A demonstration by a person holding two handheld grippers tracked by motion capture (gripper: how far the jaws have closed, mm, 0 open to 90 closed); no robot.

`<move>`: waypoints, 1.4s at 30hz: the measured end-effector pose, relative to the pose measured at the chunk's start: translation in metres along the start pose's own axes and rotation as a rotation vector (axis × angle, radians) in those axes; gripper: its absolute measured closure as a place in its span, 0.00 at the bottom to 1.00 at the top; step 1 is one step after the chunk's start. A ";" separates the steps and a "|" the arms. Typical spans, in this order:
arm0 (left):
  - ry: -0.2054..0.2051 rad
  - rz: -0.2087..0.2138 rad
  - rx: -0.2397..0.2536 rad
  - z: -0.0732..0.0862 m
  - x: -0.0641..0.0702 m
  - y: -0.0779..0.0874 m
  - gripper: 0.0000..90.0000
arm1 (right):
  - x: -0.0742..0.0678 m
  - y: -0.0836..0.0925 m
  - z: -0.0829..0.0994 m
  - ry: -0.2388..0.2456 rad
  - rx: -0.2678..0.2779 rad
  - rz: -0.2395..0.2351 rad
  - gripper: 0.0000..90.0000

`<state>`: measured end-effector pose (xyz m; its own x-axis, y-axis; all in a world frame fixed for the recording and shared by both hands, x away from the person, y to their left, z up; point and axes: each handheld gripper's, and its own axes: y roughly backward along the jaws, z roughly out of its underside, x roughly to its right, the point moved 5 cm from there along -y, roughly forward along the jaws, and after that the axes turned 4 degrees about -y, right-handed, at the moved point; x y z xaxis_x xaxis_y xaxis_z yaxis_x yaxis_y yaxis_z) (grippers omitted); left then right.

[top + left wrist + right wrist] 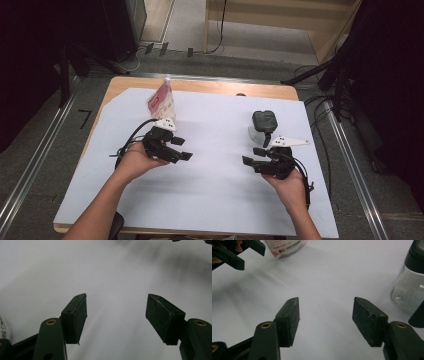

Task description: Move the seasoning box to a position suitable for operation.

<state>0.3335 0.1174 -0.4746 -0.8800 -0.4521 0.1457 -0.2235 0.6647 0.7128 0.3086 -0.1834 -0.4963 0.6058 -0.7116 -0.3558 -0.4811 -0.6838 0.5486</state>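
Both grippers in hand over the white sheet (210, 200) that covers the wooden table (120, 82). High view: left gripper (182, 149) sits left of centre, tips pointing toward the middle of the frame; right gripper (252, 156) sits right of centre, tips pointing left. Left gripper view: my two black pads (80, 315) stand well apart, bare white sheet between them, nothing held. Right gripper view: same picture, pads (293, 317) spread wide, nothing between them but sheet. The things nearest my tools: a red-and-white pouch (161, 100) stands upright just above the left gripper in the high view, near the upper left edge of the sheet; its lower end also shows at the top of the right gripper view (287, 246). A clear glass jar with a dark lid (263, 125) stands just above the right gripper in the high view, and at the right edge of the right gripper view (409, 282). Neither gripper touches pouch or jar.
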 end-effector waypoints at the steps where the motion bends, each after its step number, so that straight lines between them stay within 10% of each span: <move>1: 0.000 0.000 0.000 0.000 0.000 0.000 0.39 | 0.000 0.000 0.000 0.006 0.001 -0.004 0.42; 42: 0.004 0.013 0.009 -0.001 0.001 -0.002 0.38 | 0.014 0.011 -0.004 -0.006 0.034 0.058 0.37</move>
<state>0.3338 0.1150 -0.4750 -0.8813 -0.4455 0.1576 -0.2156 0.6759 0.7047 0.3136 -0.2005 -0.4923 0.5723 -0.7513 -0.3288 -0.5366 -0.6462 0.5426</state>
